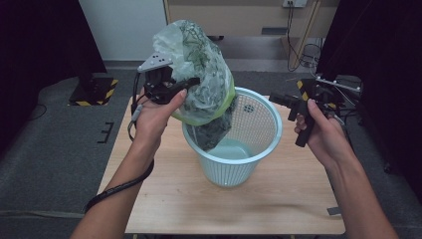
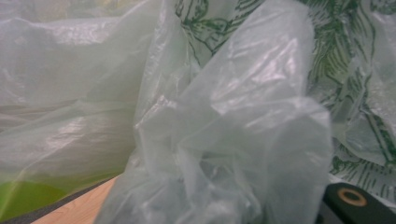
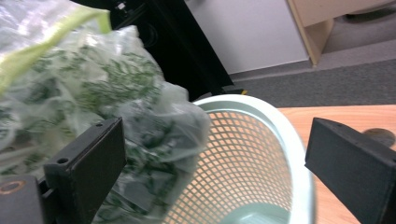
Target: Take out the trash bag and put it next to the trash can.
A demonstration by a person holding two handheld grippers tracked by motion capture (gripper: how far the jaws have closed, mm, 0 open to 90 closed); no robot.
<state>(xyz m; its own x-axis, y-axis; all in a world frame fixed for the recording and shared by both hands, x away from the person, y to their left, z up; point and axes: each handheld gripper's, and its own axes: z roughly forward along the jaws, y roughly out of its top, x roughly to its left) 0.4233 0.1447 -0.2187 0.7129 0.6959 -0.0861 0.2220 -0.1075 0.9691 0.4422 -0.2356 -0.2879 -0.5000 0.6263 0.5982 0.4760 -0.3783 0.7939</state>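
While a translucent plastic bag (image 1: 196, 69) printed with green leaves hangs half in and half above a pale blue mesh wastebasket (image 1: 259, 149) on the wooden tabletop (image 1: 164, 199), the left claw (image 1: 191, 81) grips the bag's bunched film on the side away from the right claw, its jaws closed on the plastic, as the crumpled folds pressed up against the left gripper view suggest. Beside the basket's opposite rim, the right claw (image 1: 278, 98) hovers with its jaws spread wide and nothing between them, the basket's rim and the bag's lower bulge lying just ahead of it in the right gripper view. Judging by this, the job in hand is lining the basket, and the bag's tail already dips inside against the near wall. Doing it well probably means the empty claw catching the free edge of the bag's mouth, near the lime-green band (image 1: 226, 99), then both claws drawing the opening apart and down over the rim, keeping the thin film slack enough not to tear and steadying the light basket so it does not tip.
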